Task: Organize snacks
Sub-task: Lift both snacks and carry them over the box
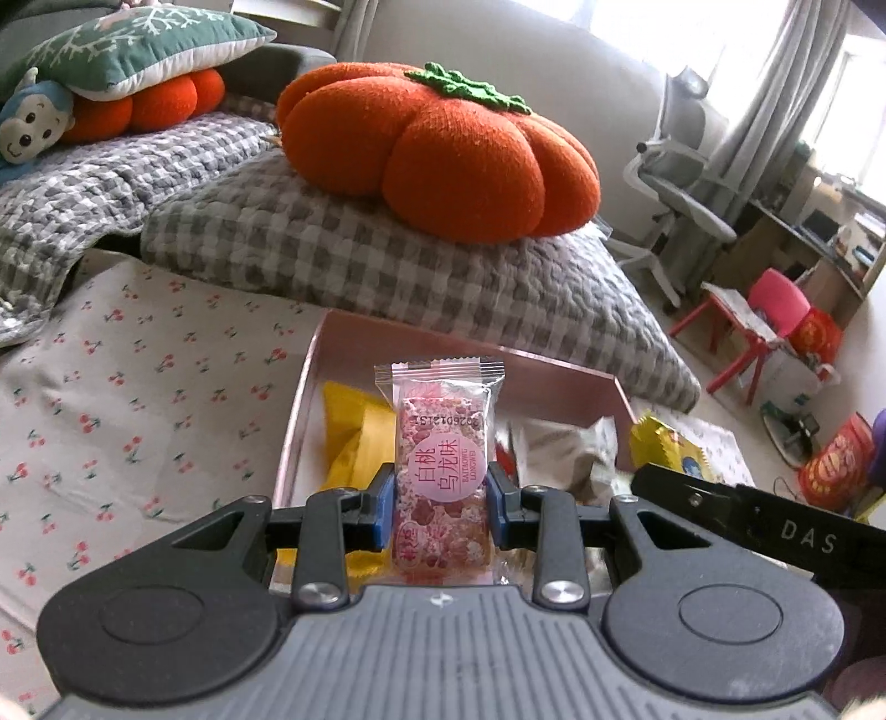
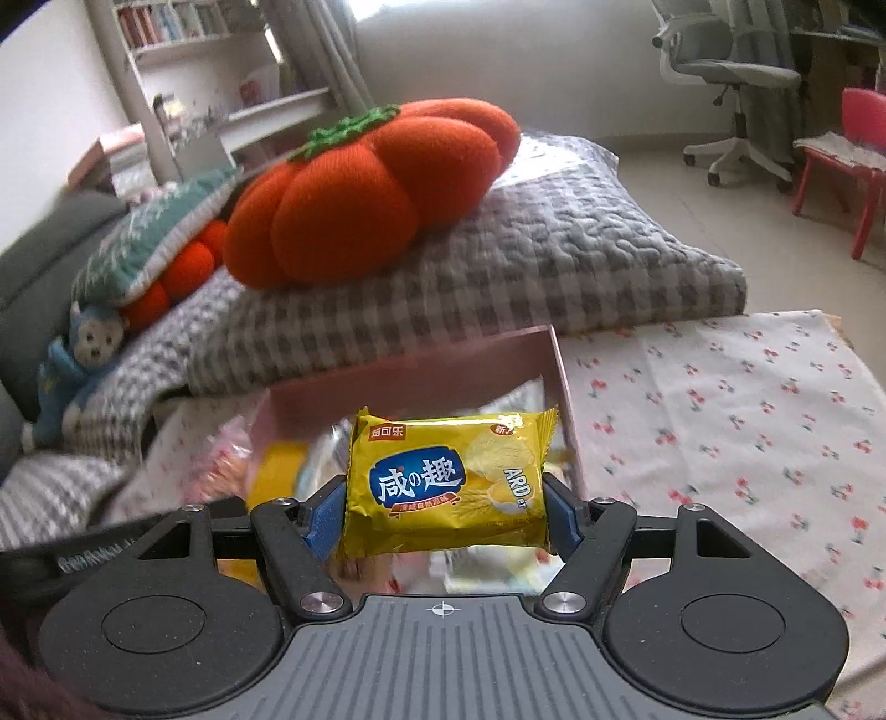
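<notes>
- Pink snack bar (image 1: 441,476) stands upright, pinched by the left hand-held gripper (image 1: 441,501) above the pink box (image 1: 310,387).
- Yellow biscuit pack (image 2: 446,487) is clamped crosswise in the right hand-held gripper (image 2: 446,512), near the box.

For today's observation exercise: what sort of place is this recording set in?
Probably a home living room or bedroom: a pumpkin cushion on a checked quilt, a bookshelf and a desk chair.
</notes>
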A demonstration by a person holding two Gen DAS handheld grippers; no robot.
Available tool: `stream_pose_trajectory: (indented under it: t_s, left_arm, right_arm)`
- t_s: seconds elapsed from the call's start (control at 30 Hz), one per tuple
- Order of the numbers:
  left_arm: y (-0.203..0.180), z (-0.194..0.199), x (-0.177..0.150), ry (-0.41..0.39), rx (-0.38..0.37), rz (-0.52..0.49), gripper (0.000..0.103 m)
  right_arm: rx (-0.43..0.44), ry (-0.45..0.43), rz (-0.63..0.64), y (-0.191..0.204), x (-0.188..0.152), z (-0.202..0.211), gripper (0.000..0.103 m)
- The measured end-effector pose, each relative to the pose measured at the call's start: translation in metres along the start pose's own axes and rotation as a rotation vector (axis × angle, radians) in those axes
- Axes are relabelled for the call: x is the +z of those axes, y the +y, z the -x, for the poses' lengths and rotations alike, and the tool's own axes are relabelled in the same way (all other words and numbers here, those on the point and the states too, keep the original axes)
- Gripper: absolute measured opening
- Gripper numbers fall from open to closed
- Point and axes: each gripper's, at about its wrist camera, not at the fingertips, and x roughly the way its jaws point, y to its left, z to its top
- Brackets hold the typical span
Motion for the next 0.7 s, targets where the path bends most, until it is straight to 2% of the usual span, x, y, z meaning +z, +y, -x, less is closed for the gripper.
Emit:
stream_pose_trajectory:
  t_s: [0.2,0.6,0.7]
  left_arm:
    - [-0.003,-0.015,0.006,-0.035,-0.021,0.027,0.029]
    - [-0.009,-0.042,0.002,-0.051,0.044,-0.045,0.030]
    - [-0.007,-0.044,0.002,-0.045,0.047,-0.030,0.030]
  right_arm:
    - [0.036,-0.034,-0.040,0.000,0.010,-0.014,0.072]
    - [0.056,-0.041,-0.062,-0.006,0.007,-0.035,0.072]
    - [0.057,-0.033,-0.082,-0.009,0.006,-0.038,0.072]
